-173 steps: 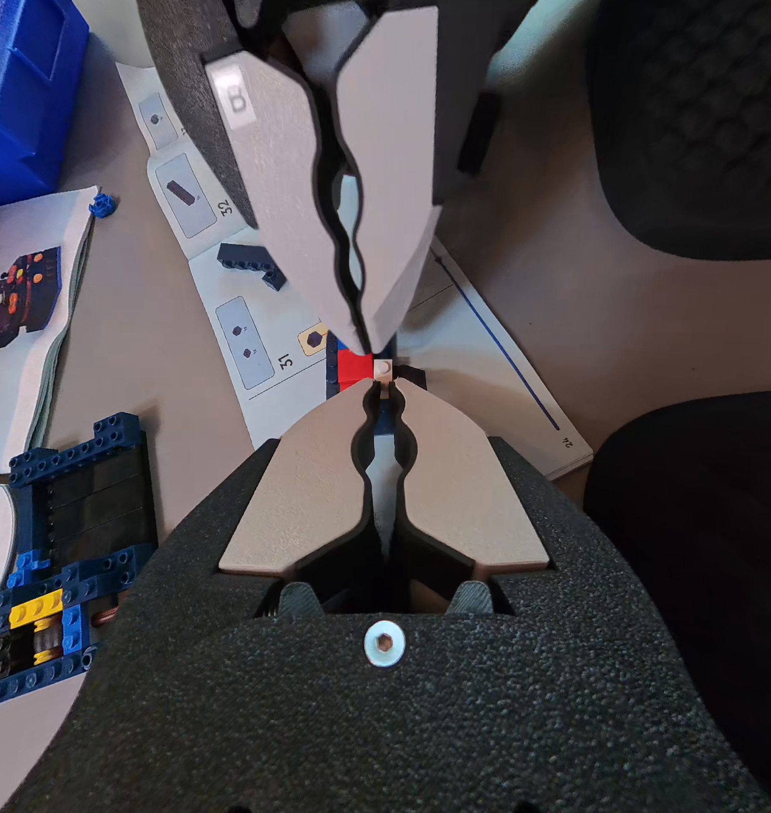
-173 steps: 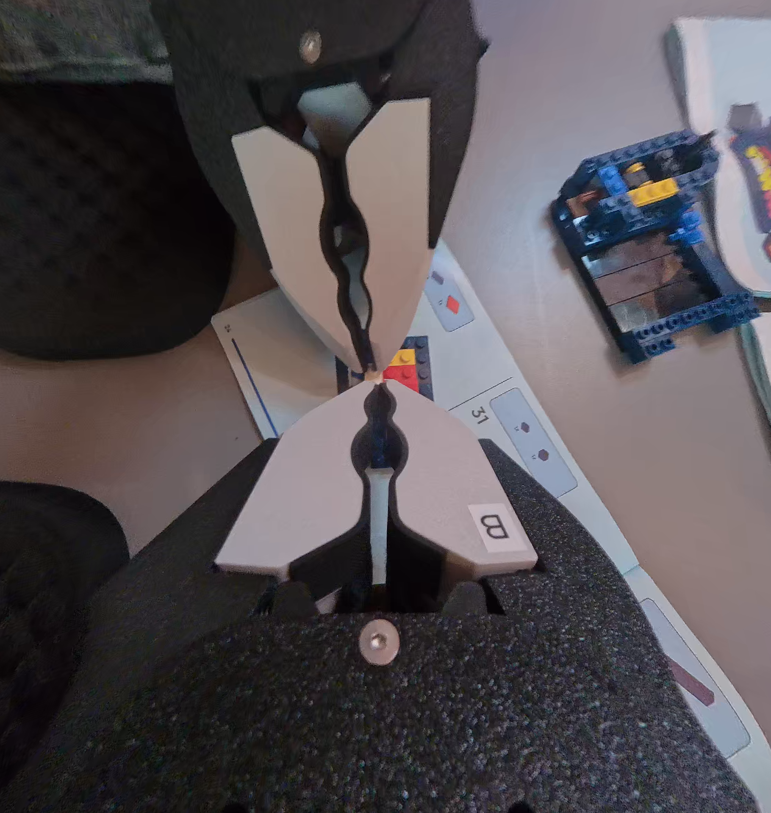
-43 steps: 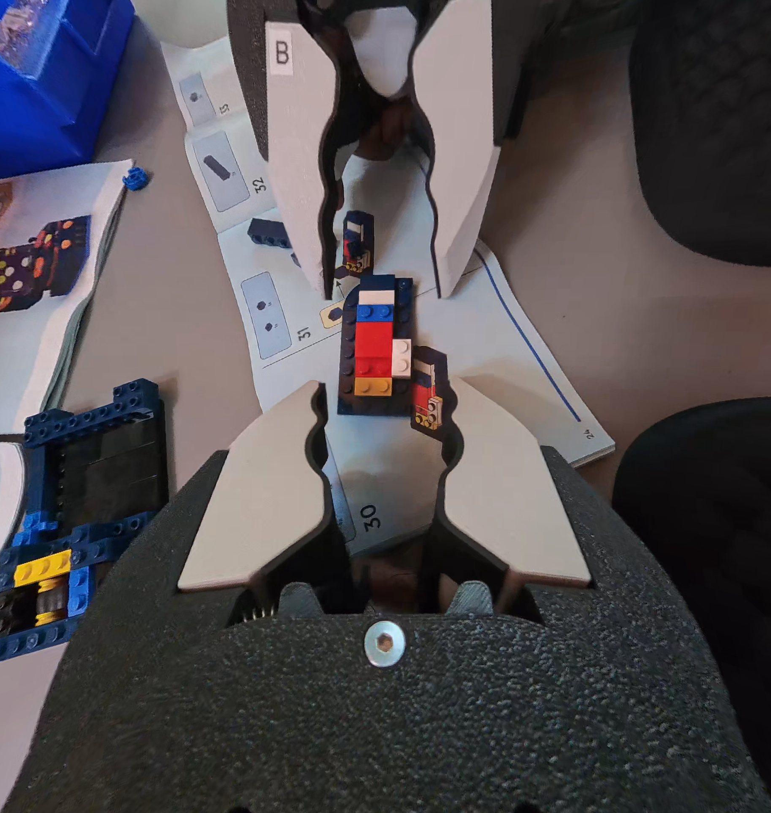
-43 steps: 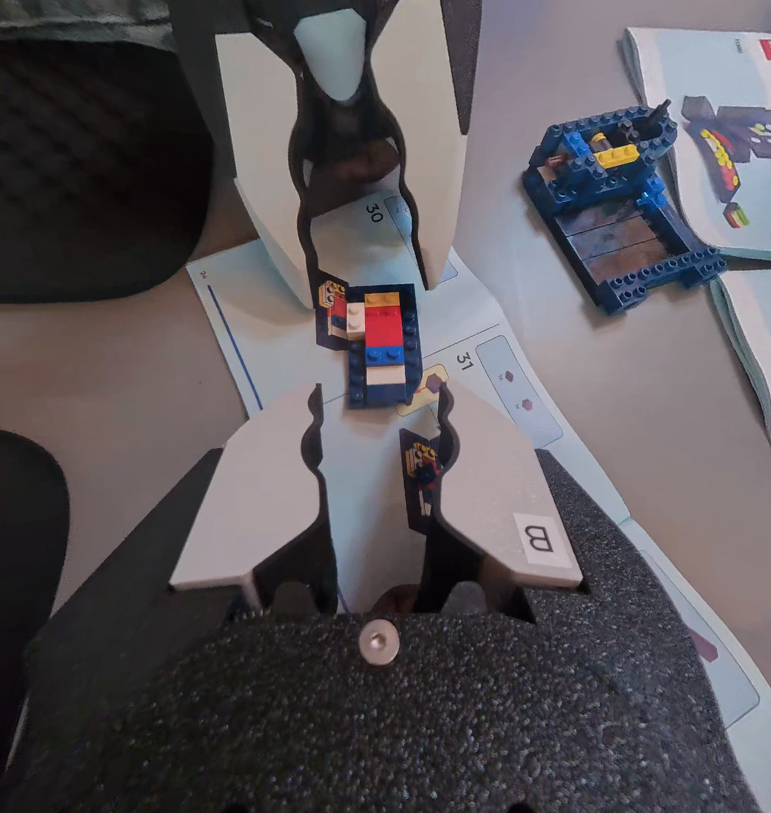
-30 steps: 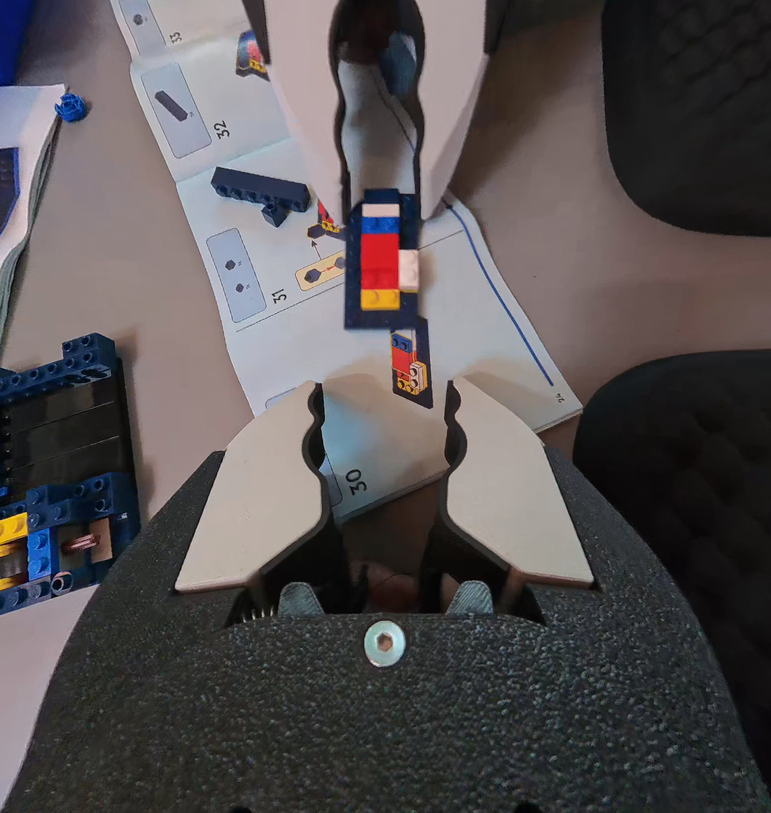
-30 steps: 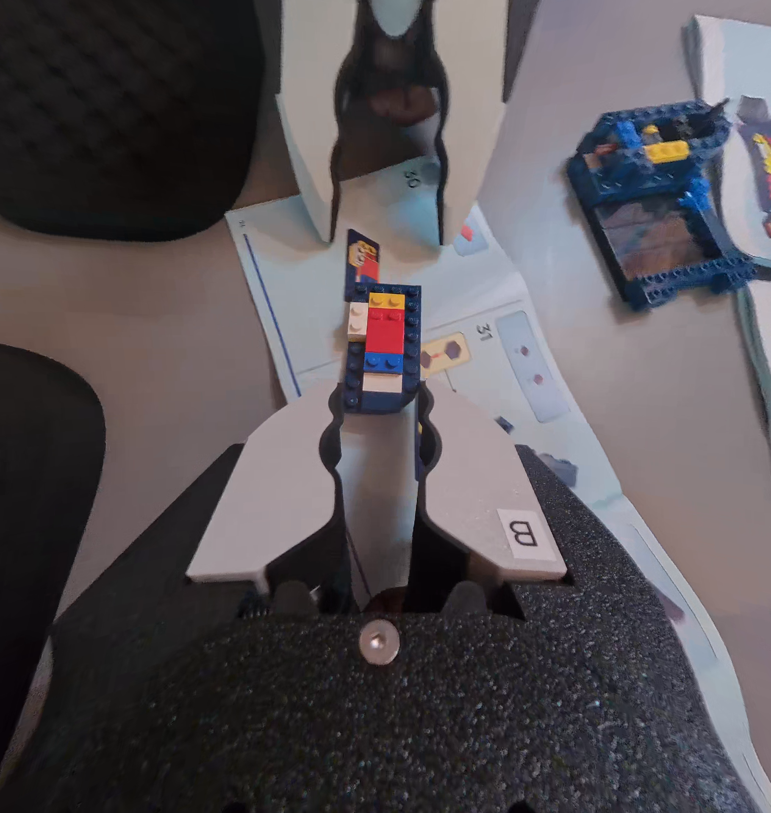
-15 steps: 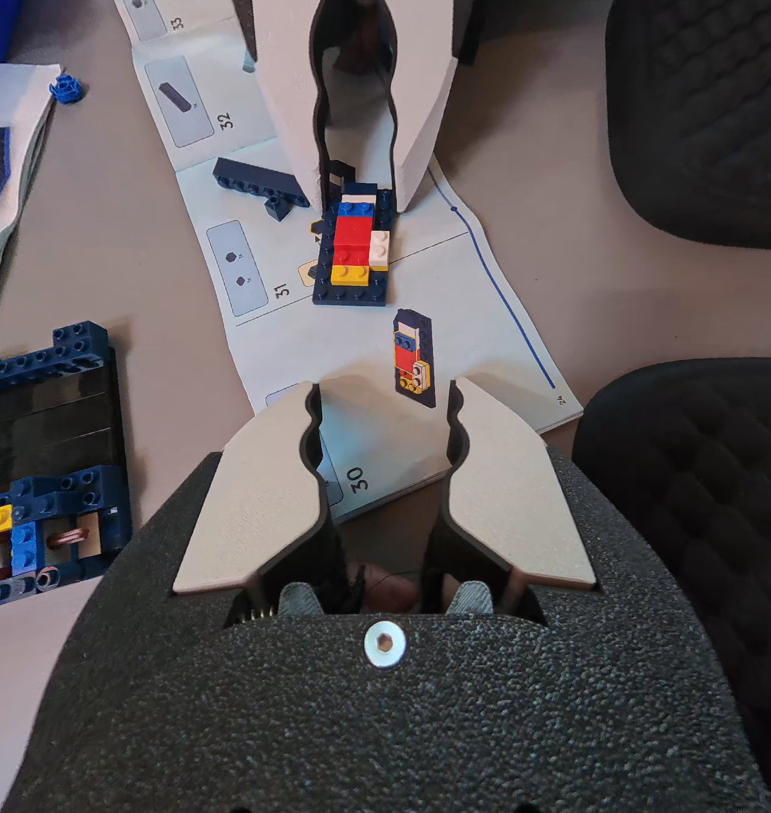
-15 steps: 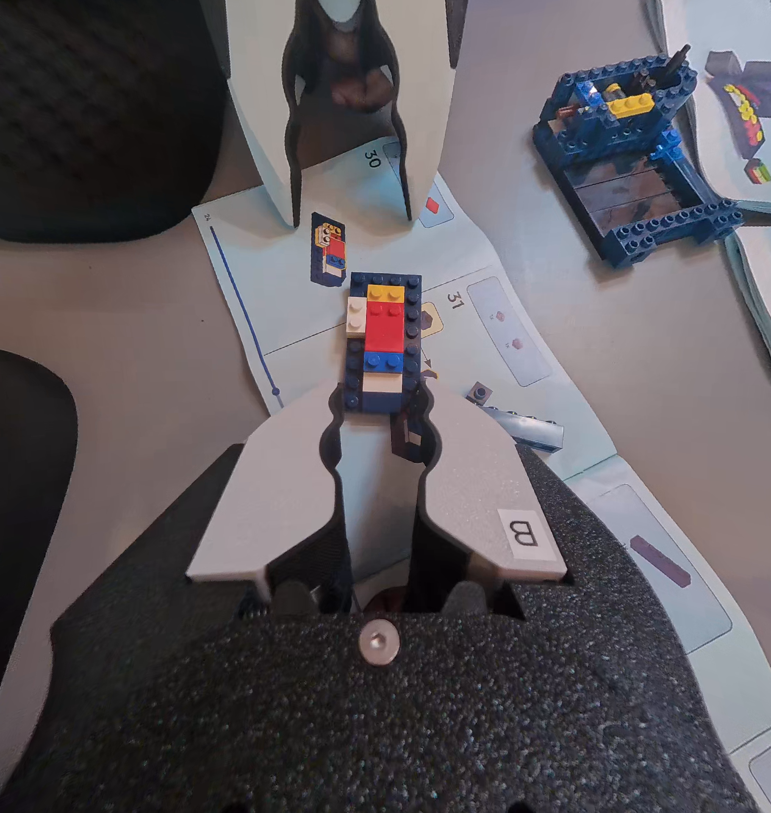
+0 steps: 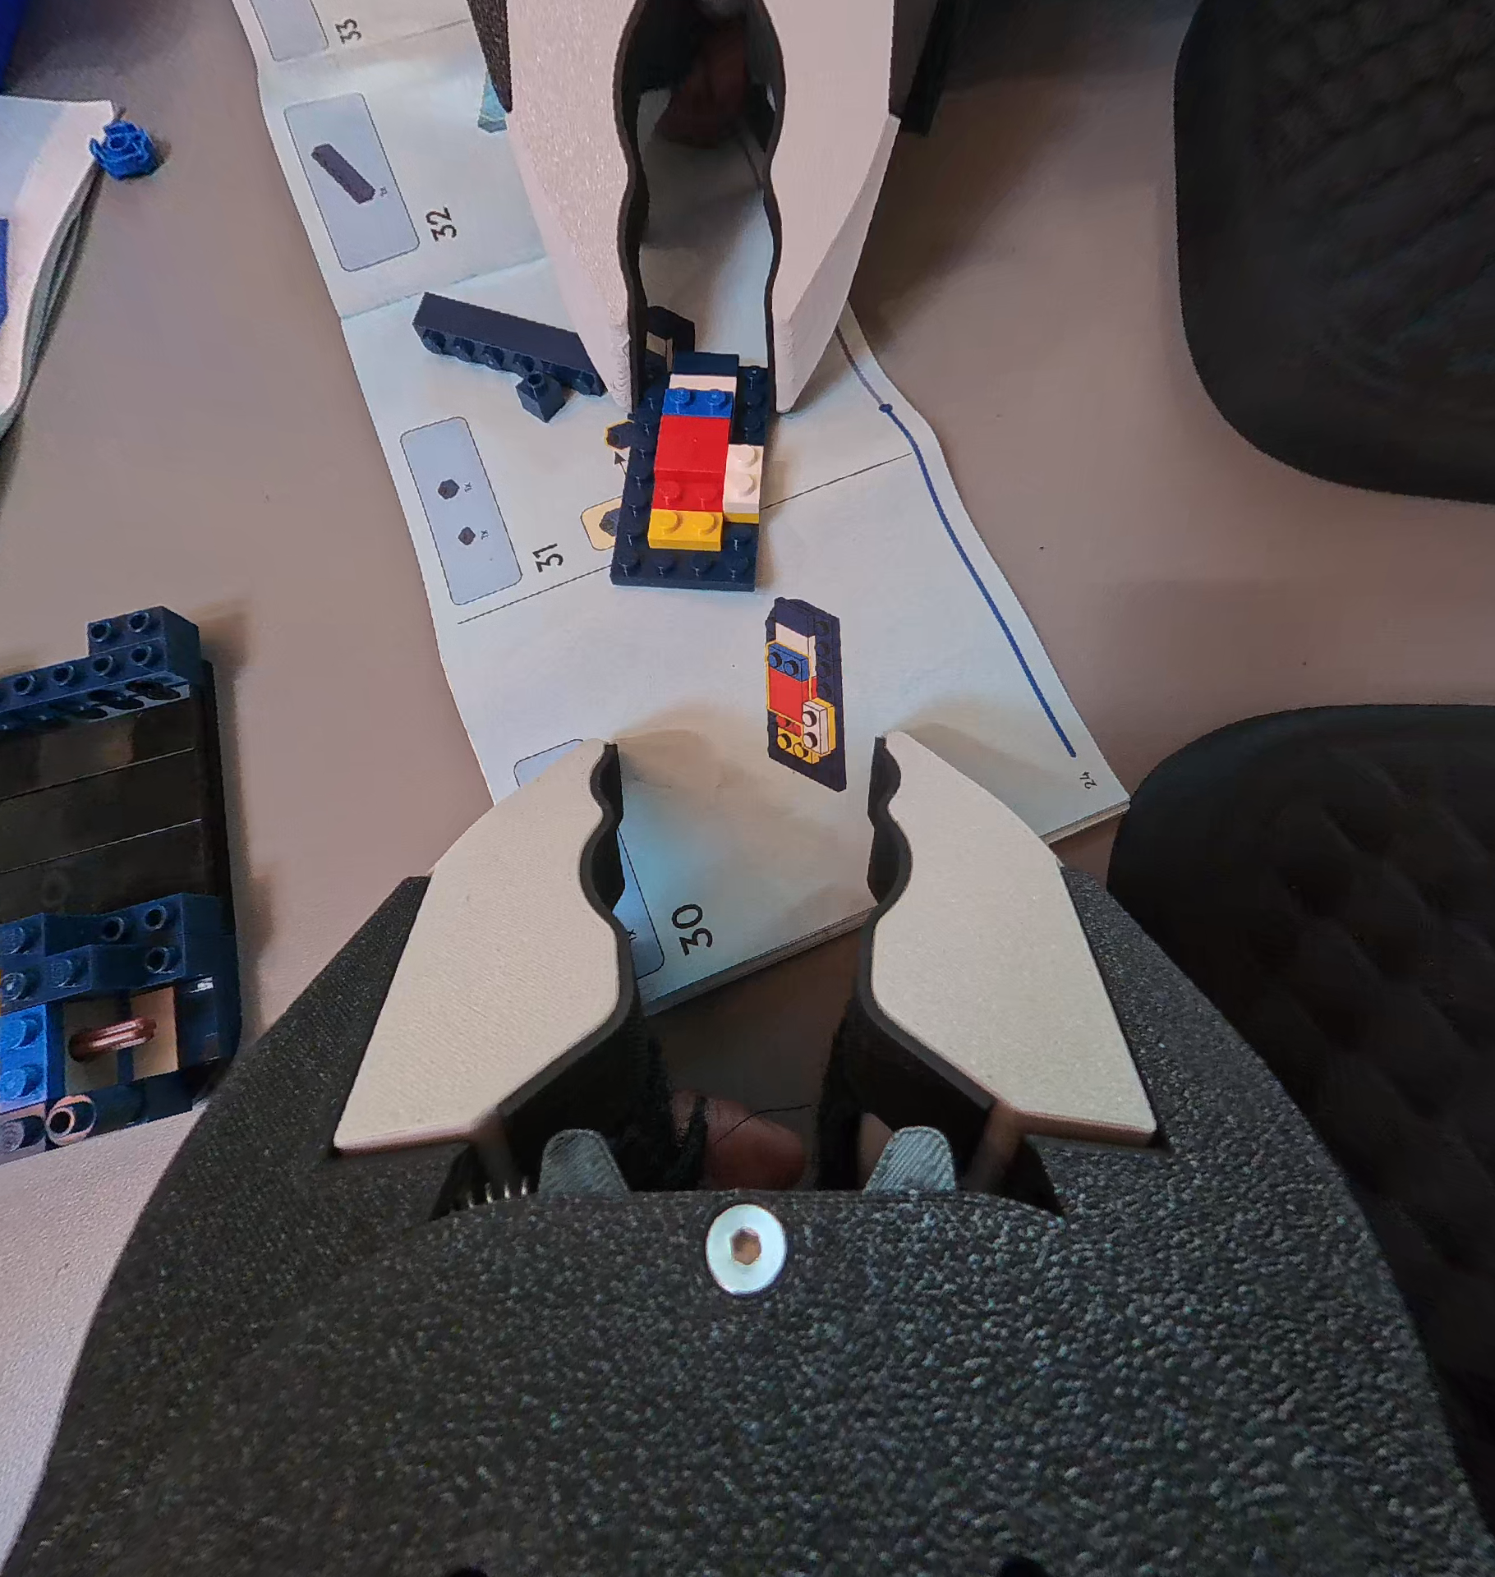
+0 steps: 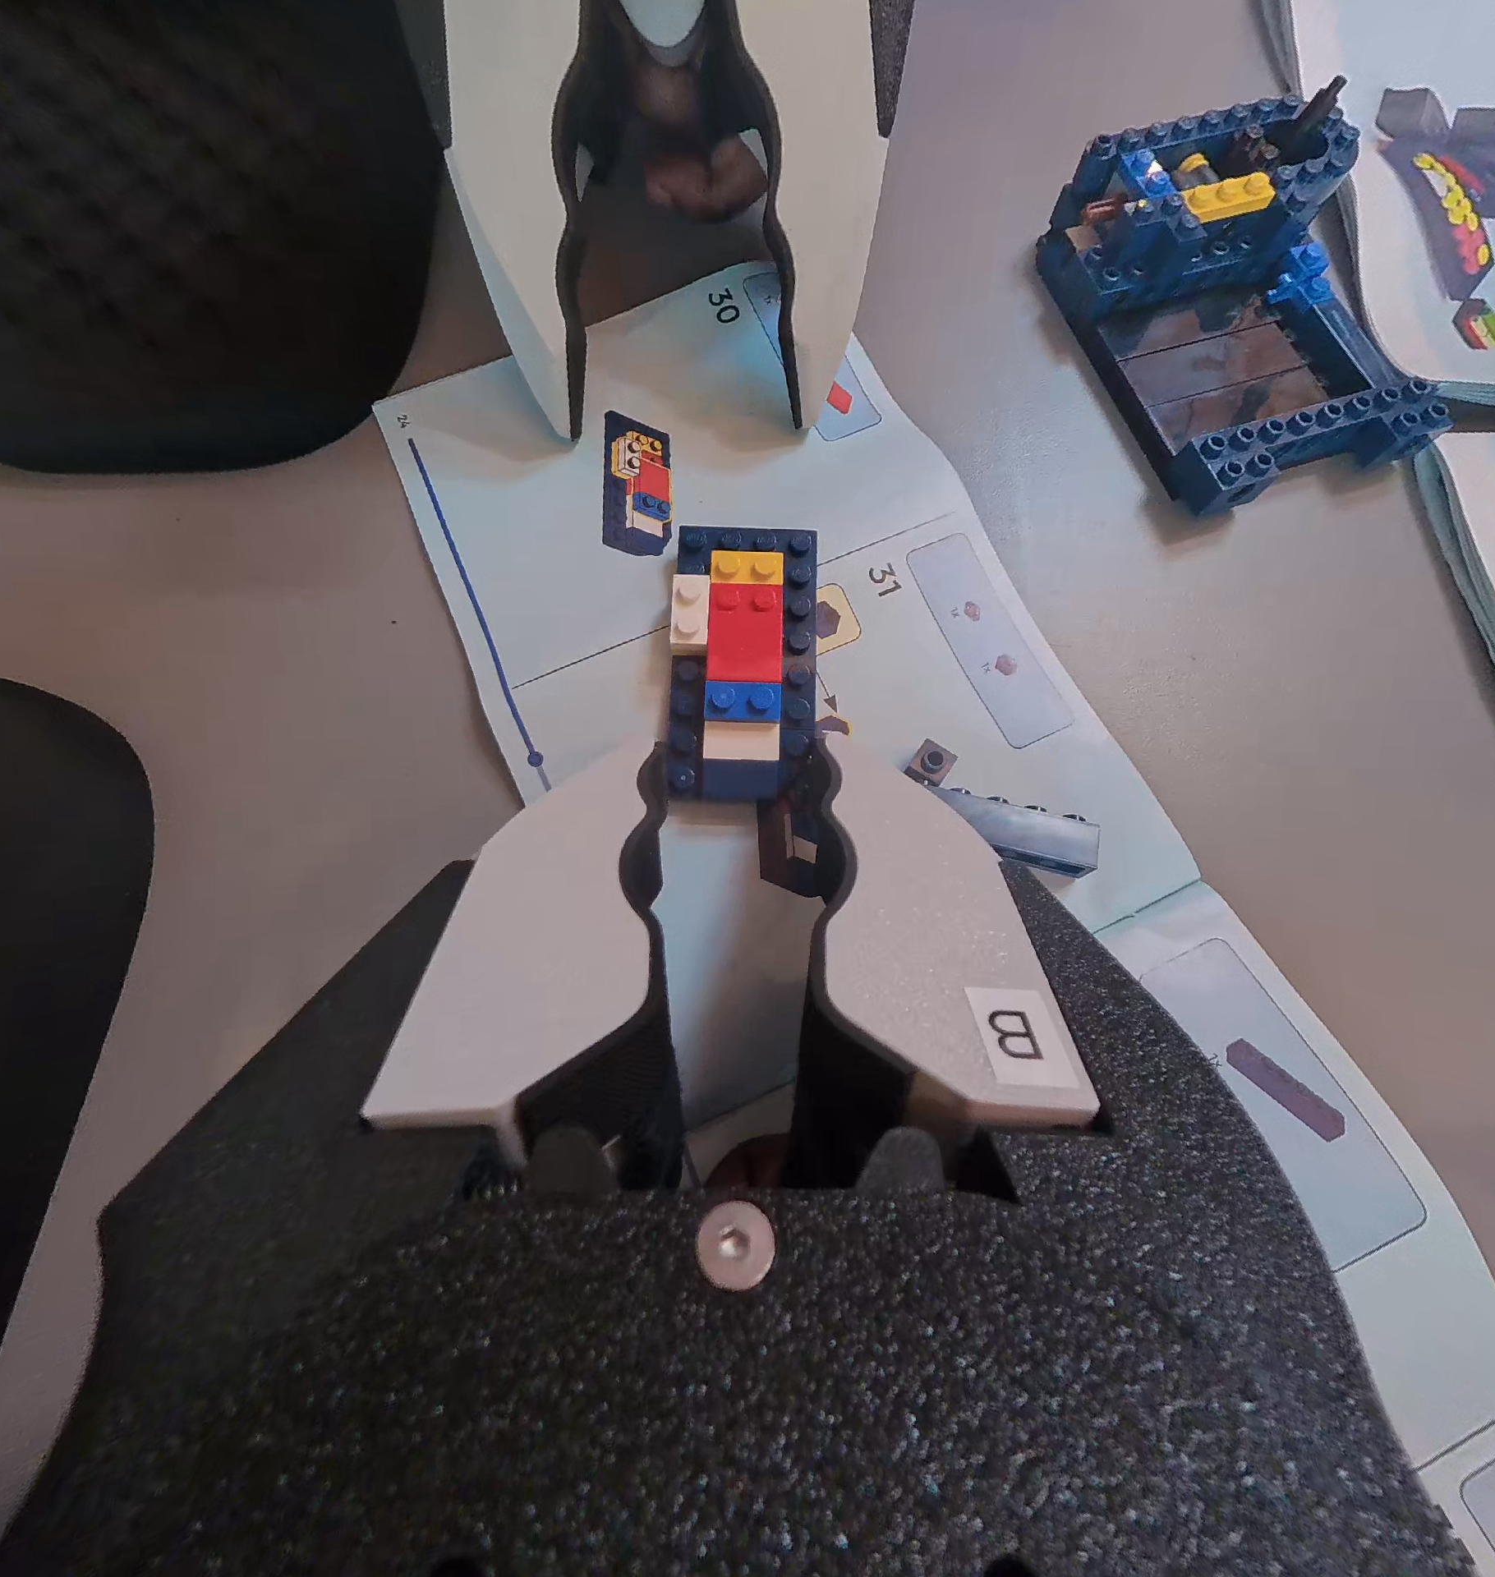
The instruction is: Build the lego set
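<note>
Left wrist view: left gripper (image 9: 742, 751) is held low over the open instruction booklet (image 9: 556, 666), jaws wide apart, nothing between them. Printed step numbers are seen on the pages.

Right wrist view: right gripper (image 10: 737, 768) is closed on the near end of the dark-blue brick plate assembly (image 10: 744, 657), which lies on the booklet. A lettered sticker (image 10: 1020, 1037) is seen on one finger.

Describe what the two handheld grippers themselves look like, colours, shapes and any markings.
Both match: a black, rough-textured body with one silver screw, and two pale grey flat fingers with wavy black-lined inner edges. The right gripper carries a white lettered sticker on one finger; the left gripper shows none.
</note>
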`<action>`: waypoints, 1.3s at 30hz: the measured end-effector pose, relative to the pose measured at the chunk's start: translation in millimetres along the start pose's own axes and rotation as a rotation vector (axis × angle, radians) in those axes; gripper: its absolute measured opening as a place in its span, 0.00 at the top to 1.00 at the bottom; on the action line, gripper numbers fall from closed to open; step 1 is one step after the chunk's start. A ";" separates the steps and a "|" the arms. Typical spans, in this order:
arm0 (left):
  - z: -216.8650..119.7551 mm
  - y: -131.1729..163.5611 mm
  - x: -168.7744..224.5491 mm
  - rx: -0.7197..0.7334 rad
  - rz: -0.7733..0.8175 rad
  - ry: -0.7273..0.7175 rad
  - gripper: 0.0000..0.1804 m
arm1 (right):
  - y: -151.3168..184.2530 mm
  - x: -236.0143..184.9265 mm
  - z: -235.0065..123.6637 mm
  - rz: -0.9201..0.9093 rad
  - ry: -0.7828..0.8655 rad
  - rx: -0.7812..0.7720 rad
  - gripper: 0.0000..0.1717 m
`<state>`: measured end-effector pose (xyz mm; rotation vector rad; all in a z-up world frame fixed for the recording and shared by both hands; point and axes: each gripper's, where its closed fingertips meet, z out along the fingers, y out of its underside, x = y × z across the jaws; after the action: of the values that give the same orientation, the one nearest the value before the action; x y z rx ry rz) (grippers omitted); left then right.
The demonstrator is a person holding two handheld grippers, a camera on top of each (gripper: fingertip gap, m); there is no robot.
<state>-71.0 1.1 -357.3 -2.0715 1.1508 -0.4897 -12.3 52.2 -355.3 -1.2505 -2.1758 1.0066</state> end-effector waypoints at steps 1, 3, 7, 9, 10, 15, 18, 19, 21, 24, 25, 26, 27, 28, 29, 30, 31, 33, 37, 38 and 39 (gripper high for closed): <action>0.0 0.0 0.0 0.000 0.000 0.000 0.69 | 0.1 -0.1 0.1 0.000 -0.001 -0.001 0.81; 0.0 0.0 0.1 0.001 0.000 -0.001 0.69 | 0.2 -0.2 0.1 0.000 -0.001 -0.001 0.81; 0.0 -0.1 0.1 0.002 0.002 -0.002 0.69 | 0.3 -0.4 0.3 -0.002 0.000 -0.002 0.81; -0.1 -0.1 0.2 0.002 0.003 -0.002 0.69 | 0.3 -0.4 0.3 -0.002 -0.001 -0.002 0.81; 0.0 -0.1 0.3 0.002 0.003 -0.001 0.69 | 0.2 -0.4 0.3 -0.002 -0.001 -0.002 0.81; 0.0 -0.2 0.4 0.003 0.006 -0.002 0.69 | 0.7 -3.0 0.6 -0.021 -0.010 -0.007 0.81; 0.0 -0.2 0.6 0.004 0.006 -0.001 0.70 | 0.7 -3.2 1.1 -0.035 -0.002 -0.019 0.81; 0.0 -0.2 0.6 0.004 0.005 -0.001 0.70 | 0.4 -2.7 1.2 -0.033 0.002 -0.025 0.81; 0.1 -0.2 0.6 0.004 0.006 -0.002 0.70 | -0.5 -1.6 1.3 -0.037 0.016 -0.034 0.81; 0.0 -0.2 0.6 0.004 0.007 -0.003 0.70 | -2.5 7.3 -8.0 -0.040 0.076 -0.037 0.81; 0.0 -0.2 0.7 0.003 0.007 -0.003 0.70 | -5.7 10.0 -13.8 -0.033 0.090 -0.015 0.82; 0.0 -0.2 0.8 0.003 0.007 -0.004 0.70 | -9.5 12.5 -20.6 -0.023 0.102 0.016 0.82; -0.1 -0.2 0.9 0.003 0.008 -0.004 0.70 | -12.8 15.4 -28.1 -0.014 0.116 0.048 0.82; -0.2 -0.2 1.0 0.003 0.009 -0.004 0.70 | -16.1 19.6 -36.8 -0.007 0.141 0.082 0.82; -0.2 -0.2 1.1 0.003 0.010 -0.004 0.70 | -19.8 24.5 -46.4 0.000 0.170 0.124 0.82; -0.2 -0.2 1.1 0.003 0.010 -0.004 0.70 | -24.4 28.7 -56.1 0.011 0.193 0.174 0.82; -0.2 -0.2 1.2 0.003 0.010 -0.004 0.70 | -29.3 32.0 -65.5 0.025 0.209 0.231 0.82; -0.2 -0.1 1.4 0.000 0.004 -0.002 0.70 | -36.9 35.8 -81.7 0.053 0.219 0.332 0.82; -0.4 -0.2 1.4 -0.002 0.004 -0.002 0.70 | -37.6 37.6 -96.2 0.078 0.215 0.396 0.82; -0.6 -0.7 1.2 -0.010 0.021 -0.006 0.70 | -33.8 36.1 -96.1 0.076 0.205 0.373 0.82; -0.8 -2.7 0.0 -0.023 0.061 -0.021 0.70 | -28.9 32.0 -94.4 0.078 0.178 0.339 0.82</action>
<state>-69.9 1.7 -354.7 -2.0503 1.2085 -0.4257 19.0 105.9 -272.1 -1.2185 -1.7472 1.1877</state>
